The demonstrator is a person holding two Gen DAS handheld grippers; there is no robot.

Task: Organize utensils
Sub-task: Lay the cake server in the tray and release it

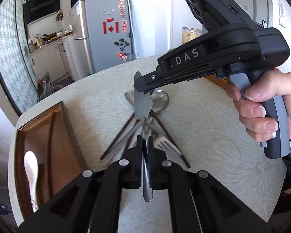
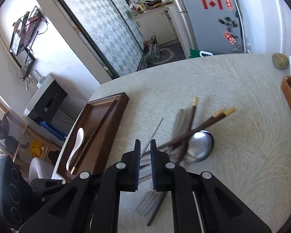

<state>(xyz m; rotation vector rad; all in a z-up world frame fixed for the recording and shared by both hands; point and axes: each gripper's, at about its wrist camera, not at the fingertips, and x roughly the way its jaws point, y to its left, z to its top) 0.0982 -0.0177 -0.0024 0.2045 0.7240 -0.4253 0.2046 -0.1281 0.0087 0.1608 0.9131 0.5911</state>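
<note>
A table knife [image 1: 140, 104] hangs above the heap of cutlery, held at both ends. My left gripper [image 1: 145, 145] is shut on its handle, which runs back between the fingers toward the camera. My right gripper [image 1: 143, 90], in a person's hand, comes in from the right and is shut on the blade near its tip. In the right wrist view the blade [image 2: 155, 130] shows edge-on, slanting between the pads of my right gripper [image 2: 145, 153]. Below lie a metal spoon [image 1: 161, 101], a fork [image 1: 167, 145] and dark chopsticks [image 2: 209, 119].
A brown wooden tray [image 1: 46, 128] sits at the table's left edge with a white ceramic spoon [image 1: 31, 167] and chopsticks [image 2: 99, 128] in it. A round greenish object [image 2: 280, 61] and a second wooden rim [image 2: 289, 101] stand at the far right. The pale patterned tablecloth [image 1: 213, 136] covers the table.
</note>
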